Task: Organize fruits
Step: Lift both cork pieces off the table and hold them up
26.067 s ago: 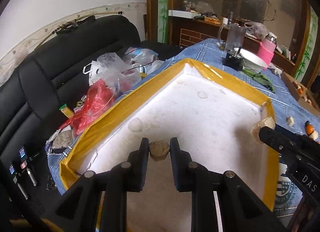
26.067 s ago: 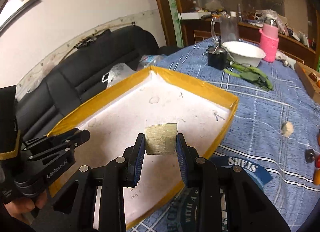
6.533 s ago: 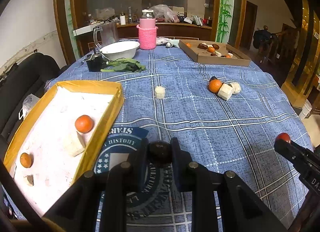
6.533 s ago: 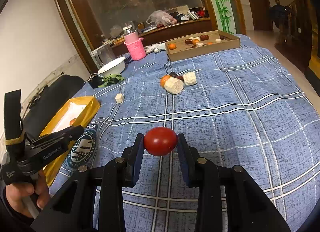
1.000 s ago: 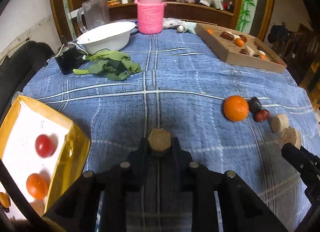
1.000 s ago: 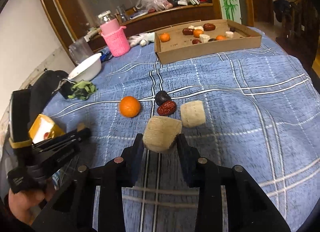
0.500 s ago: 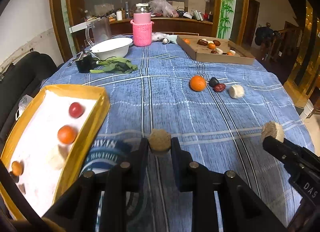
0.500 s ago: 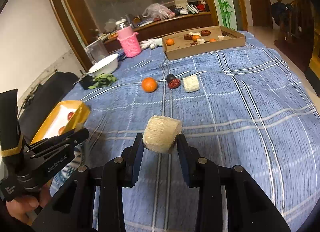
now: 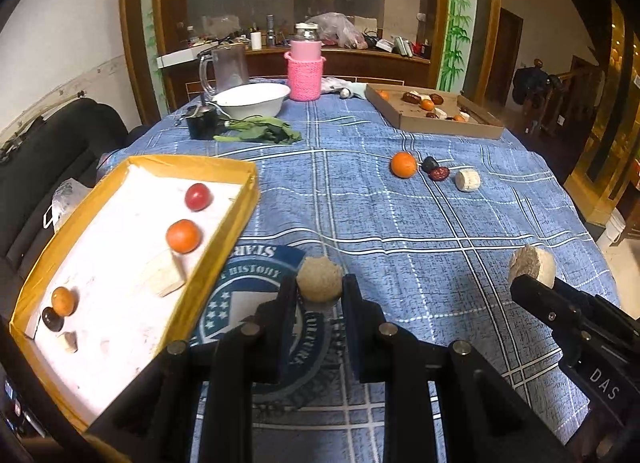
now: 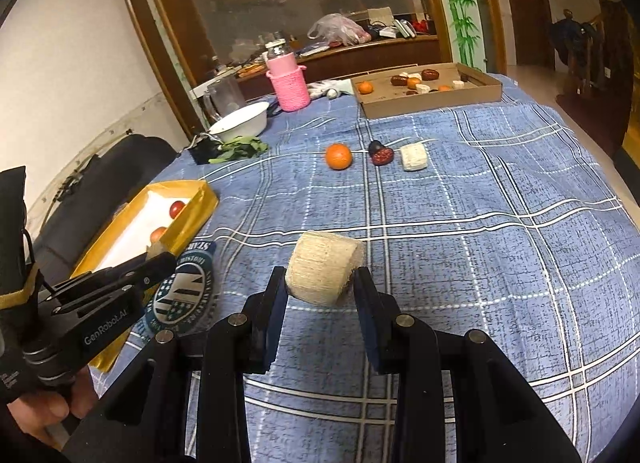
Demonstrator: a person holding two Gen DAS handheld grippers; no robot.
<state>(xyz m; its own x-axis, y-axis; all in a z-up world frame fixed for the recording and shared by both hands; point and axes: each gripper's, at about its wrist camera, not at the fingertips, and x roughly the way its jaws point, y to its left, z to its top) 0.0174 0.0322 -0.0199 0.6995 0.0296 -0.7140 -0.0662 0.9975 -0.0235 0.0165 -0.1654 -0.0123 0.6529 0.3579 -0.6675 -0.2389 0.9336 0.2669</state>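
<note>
I had the left gripper (image 9: 319,295) clamped on a small tan chunk (image 9: 319,278) and the right gripper (image 10: 320,292) on a pale cylinder (image 10: 322,273), the yellow-rimmed tray (image 9: 224,247) lying to their left, nearer my left one.

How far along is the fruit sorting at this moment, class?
Done: a tomato, two oranges and some pale pieces lie in the yellow tray. In hand: the left gripper and right gripper each clamp a pale chunk. Left: an orange, two dark fruits and a pale piece on the tablecloth.
</note>
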